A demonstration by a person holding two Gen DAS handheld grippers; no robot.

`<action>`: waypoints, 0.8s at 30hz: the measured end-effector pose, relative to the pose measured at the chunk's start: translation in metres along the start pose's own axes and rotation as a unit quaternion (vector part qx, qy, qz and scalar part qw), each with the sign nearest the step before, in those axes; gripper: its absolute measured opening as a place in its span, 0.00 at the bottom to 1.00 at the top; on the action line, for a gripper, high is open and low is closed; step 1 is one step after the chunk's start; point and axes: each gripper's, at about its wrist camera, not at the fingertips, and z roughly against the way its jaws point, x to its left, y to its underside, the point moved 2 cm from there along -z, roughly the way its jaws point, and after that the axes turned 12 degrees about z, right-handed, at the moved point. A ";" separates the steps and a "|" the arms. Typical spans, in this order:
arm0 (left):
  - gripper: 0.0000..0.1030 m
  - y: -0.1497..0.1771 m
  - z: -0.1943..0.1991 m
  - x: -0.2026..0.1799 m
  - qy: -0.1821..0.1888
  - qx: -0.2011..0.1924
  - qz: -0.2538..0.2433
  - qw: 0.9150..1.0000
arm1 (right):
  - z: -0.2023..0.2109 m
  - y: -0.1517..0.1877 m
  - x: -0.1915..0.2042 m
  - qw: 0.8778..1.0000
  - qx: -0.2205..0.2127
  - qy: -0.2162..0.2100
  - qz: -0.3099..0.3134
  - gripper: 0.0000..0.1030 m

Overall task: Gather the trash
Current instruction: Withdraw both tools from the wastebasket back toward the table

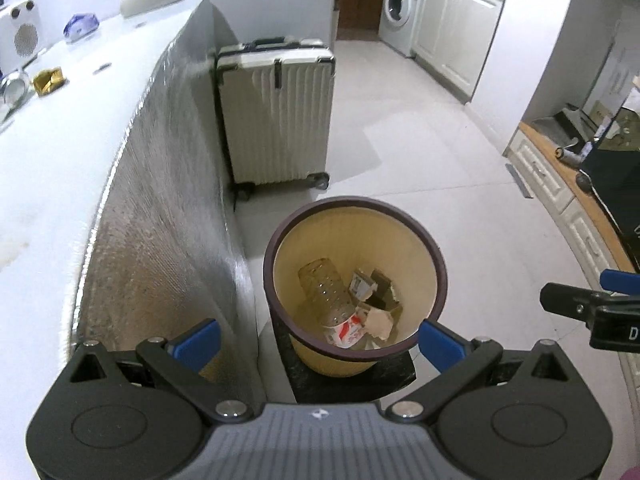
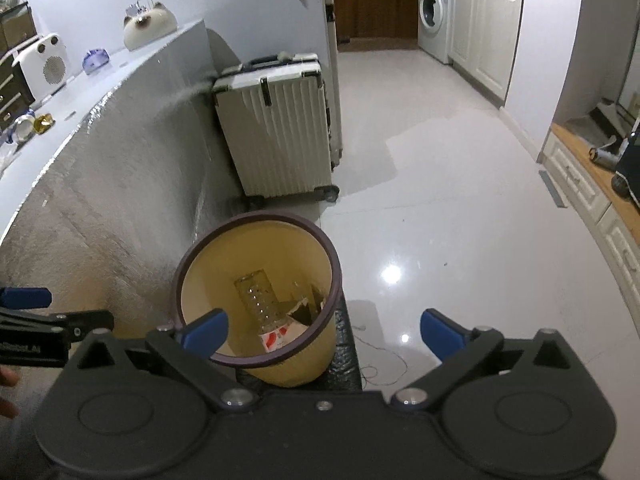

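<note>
A yellow waste bin with a dark rim (image 1: 434,264) stands on the floor beside the counter; it also shows in the right wrist view (image 2: 192,256). Inside lie a clear plastic bottle (image 1: 326,292), a red-and-white wrapper (image 1: 346,332), crumpled paper (image 1: 378,322) and cardboard scraps (image 1: 380,280). My left gripper (image 1: 318,340) is open and empty, held above the bin's near rim. My right gripper (image 2: 324,330) is open and empty, above the bin's right side. The right gripper's finger shows at the right edge of the left wrist view (image 1: 576,304).
A white suitcase (image 1: 276,116) stands behind the bin against the counter's end. The counter (image 1: 52,152) on the left carries a gold wrapper (image 1: 48,80), a glass jar (image 1: 14,88), a small heater (image 1: 20,36) and ornaments. Low cabinets (image 1: 560,188) line the right.
</note>
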 end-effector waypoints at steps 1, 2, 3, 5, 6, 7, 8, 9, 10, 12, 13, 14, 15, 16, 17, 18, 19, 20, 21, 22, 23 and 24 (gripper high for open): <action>1.00 0.001 0.004 -0.001 0.003 -0.004 -0.003 1.000 | 0.004 0.002 0.000 1.000 -0.005 0.002 0.001 1.00; 1.00 0.002 0.008 -0.002 0.006 -0.008 -0.004 1.000 | 0.008 0.003 0.001 1.000 -0.011 0.005 0.002 1.00; 1.00 0.003 0.011 -0.002 0.011 -0.012 -0.005 1.000 | 0.011 0.004 0.002 1.000 -0.016 0.005 0.002 1.00; 1.00 0.006 0.020 -0.002 0.019 -0.021 -0.006 1.000 | 0.020 0.005 0.003 1.000 -0.029 0.006 0.001 1.00; 1.00 0.006 0.024 -0.002 0.022 -0.026 -0.007 0.999 | 0.024 0.006 0.004 0.999 -0.034 0.007 0.001 1.00; 1.00 0.007 0.027 -0.002 0.025 -0.032 -0.008 0.999 | 0.029 0.007 0.005 0.999 -0.042 0.006 0.003 1.00; 1.00 0.007 0.033 -0.003 0.027 -0.040 -0.010 0.999 | 0.034 0.007 0.006 0.999 -0.048 0.005 0.003 1.00; 1.00 0.008 0.038 -0.004 0.031 -0.048 -0.012 0.998 | 0.038 0.008 0.007 0.999 -0.054 0.006 0.003 1.00; 1.00 0.008 0.042 -0.004 0.034 -0.054 -0.013 0.998 | 0.043 0.009 0.008 0.998 -0.061 0.005 0.003 1.00; 1.00 0.009 0.052 -0.004 0.042 -0.068 -0.014 0.997 | 0.051 0.010 0.010 0.997 -0.072 0.005 0.001 1.00; 1.00 0.010 0.057 -0.004 0.045 -0.075 -0.014 0.996 | 0.055 0.010 0.010 0.997 -0.078 0.005 -0.001 1.00; 1.00 0.011 0.061 -0.004 0.047 -0.080 -0.015 0.996 | 0.059 0.011 0.011 0.996 -0.084 0.006 -0.003 1.00; 1.00 0.012 0.066 -0.003 0.049 -0.088 -0.014 0.995 | 0.064 0.011 0.012 0.996 -0.090 0.007 -0.003 1.00; 1.00 0.012 0.070 -0.002 0.051 -0.093 -0.013 0.994 | 0.068 0.011 0.013 0.995 -0.097 0.010 -0.001 1.00; 1.00 0.013 0.075 0.000 0.055 -0.099 -0.011 0.993 | 0.071 0.012 0.014 0.995 -0.102 0.012 0.000 1.00; 1.00 0.014 0.079 0.002 0.060 -0.104 -0.008 0.993 | 0.075 0.013 0.015 0.994 -0.108 0.015 0.001 1.00; 1.00 0.015 0.083 0.003 0.064 -0.109 -0.005 0.992 | 0.079 0.014 0.016 0.993 -0.114 0.017 0.001 1.00; 1.00 0.017 0.087 0.005 0.067 -0.115 -0.003 0.991 | 0.083 0.014 0.017 0.993 -0.121 0.017 0.000 1.00; 1.00 0.018 0.092 0.007 0.069 -0.121 -0.001 0.990 | 0.086 0.015 0.018 0.992 -0.125 0.018 -0.001 1.00; 1.00 0.020 0.097 0.010 0.071 -0.127 0.001 0.989 | 0.089 0.017 0.019 0.991 -0.131 0.017 -0.001 1.00; 1.00 0.022 0.102 0.012 0.072 -0.133 0.003 0.988 | 0.092 0.019 0.019 0.990 -0.137 0.016 -0.003 1.00; 1.00 0.024 0.105 0.014 0.072 -0.139 0.005 0.988 | 0.095 0.020 0.020 0.990 -0.143 0.015 -0.004 1.00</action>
